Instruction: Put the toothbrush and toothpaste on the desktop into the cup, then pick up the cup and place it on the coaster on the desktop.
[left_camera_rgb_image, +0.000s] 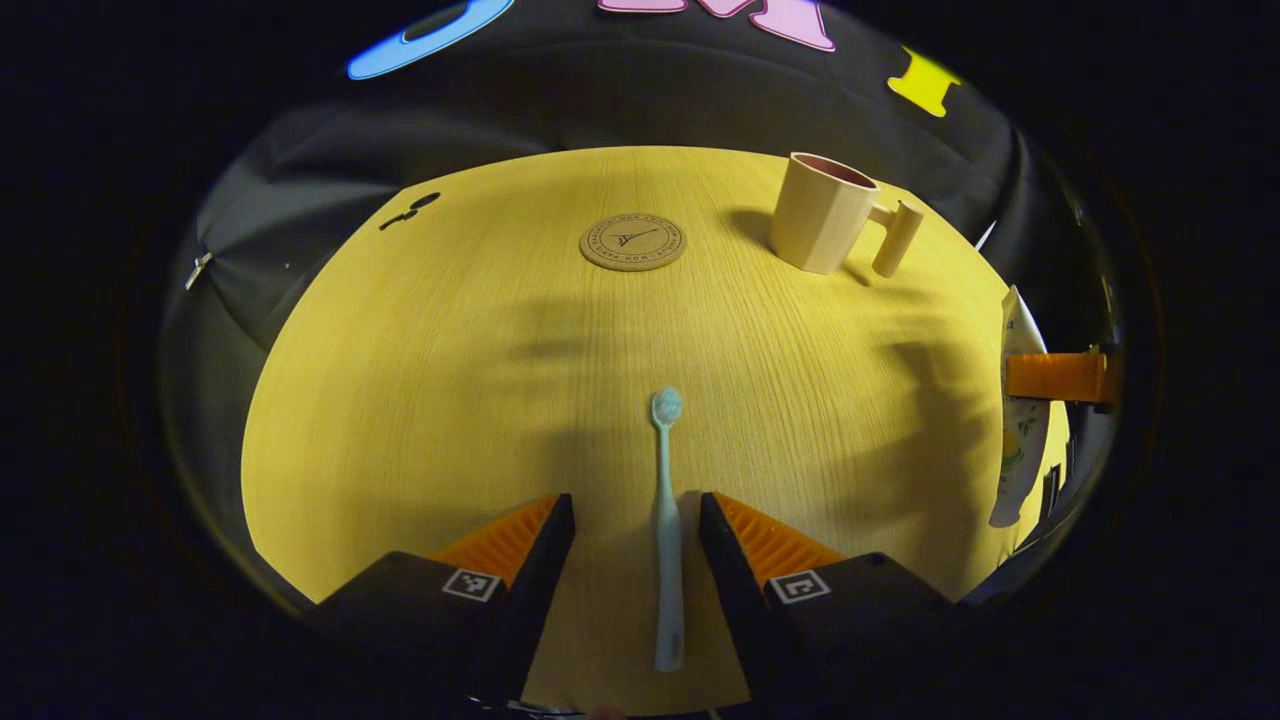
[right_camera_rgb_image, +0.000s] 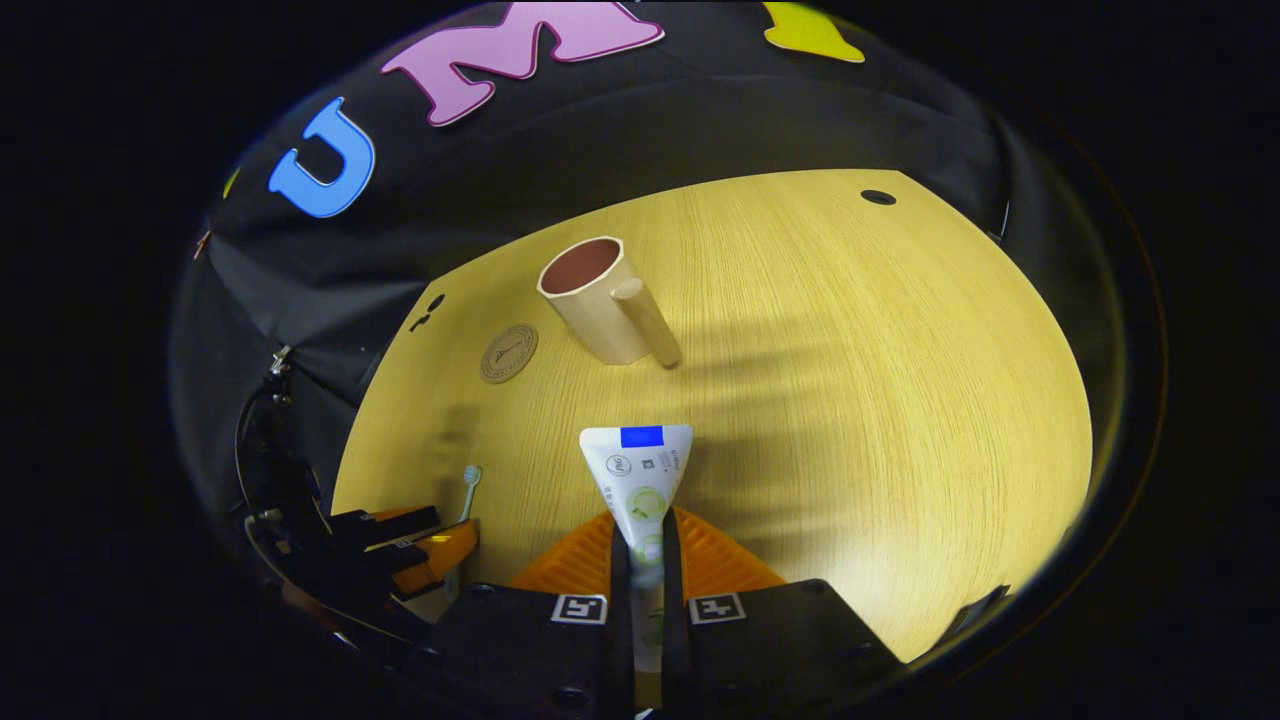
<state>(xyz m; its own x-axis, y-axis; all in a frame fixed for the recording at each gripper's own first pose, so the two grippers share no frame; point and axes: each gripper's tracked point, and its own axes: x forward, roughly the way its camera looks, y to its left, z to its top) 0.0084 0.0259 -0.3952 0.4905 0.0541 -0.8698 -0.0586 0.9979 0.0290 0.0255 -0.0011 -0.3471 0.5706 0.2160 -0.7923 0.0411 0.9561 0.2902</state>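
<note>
Cup (left_camera_rgb_image: 822, 213) stands upright near the far edge of the desktop (left_camera_rgb_image: 450, 380), handle (left_camera_rgb_image: 897, 239) sticking out to one side. In the right gripper view the cup's (right_camera_rgb_image: 597, 299) interior is visible from above — nothing in it.

Coaster (left_camera_rgb_image: 632, 242) lies flat on the desktop just beside the cup, also toward the far edge; nothing rests on it.

Left gripper (left_camera_rgb_image: 636, 525): jaws spread apart, one finger either side of the toothbrush (left_camera_rgb_image: 667, 528) handle, gaps visible on both sides — not gripping. Toothbrush lies flat on the desktop near the near edge, bristle head pointing toward the coaster.

Right gripper (right_camera_rgb_image: 646, 548): jaws closed on the toothpaste (right_camera_rgb_image: 640, 478) tube, both fingers pressing its narrow part, the flat crimped end pointing forward toward the cup. Whether the tube is clear of the desktop I cannot tell.

In the right gripper view the left gripper (right_camera_rgb_image: 420, 545) sits near the desktop's left edge, by the toothbrush (right_camera_rgb_image: 468, 490).
</note>
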